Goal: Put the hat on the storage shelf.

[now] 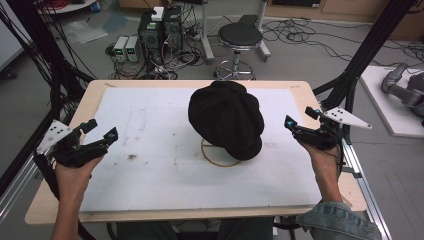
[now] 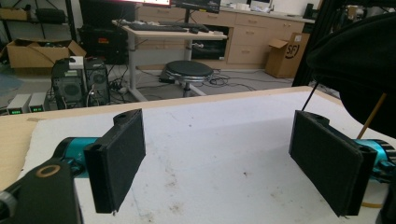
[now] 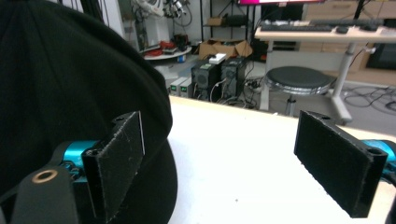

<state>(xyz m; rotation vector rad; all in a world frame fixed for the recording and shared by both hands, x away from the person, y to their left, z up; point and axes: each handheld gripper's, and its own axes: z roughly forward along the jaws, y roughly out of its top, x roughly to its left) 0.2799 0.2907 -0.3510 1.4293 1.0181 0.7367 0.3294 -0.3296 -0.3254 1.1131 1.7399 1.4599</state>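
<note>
black cap (image 1: 227,119), just left of right gripper (image 1: 300,124)

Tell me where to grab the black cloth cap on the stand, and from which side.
Probably best at the soft lower edge of the black cloth cap on its right, coming in level from the right with the right gripper, whose jaws stand open there, clear of the cloth. The domed crown looks too broad to pinch, while the edge hangs free above the thin wooden ring stand.

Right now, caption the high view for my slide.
Black cap perched on a wooden hoop stand, flanked by open left and right grippers.
</note>
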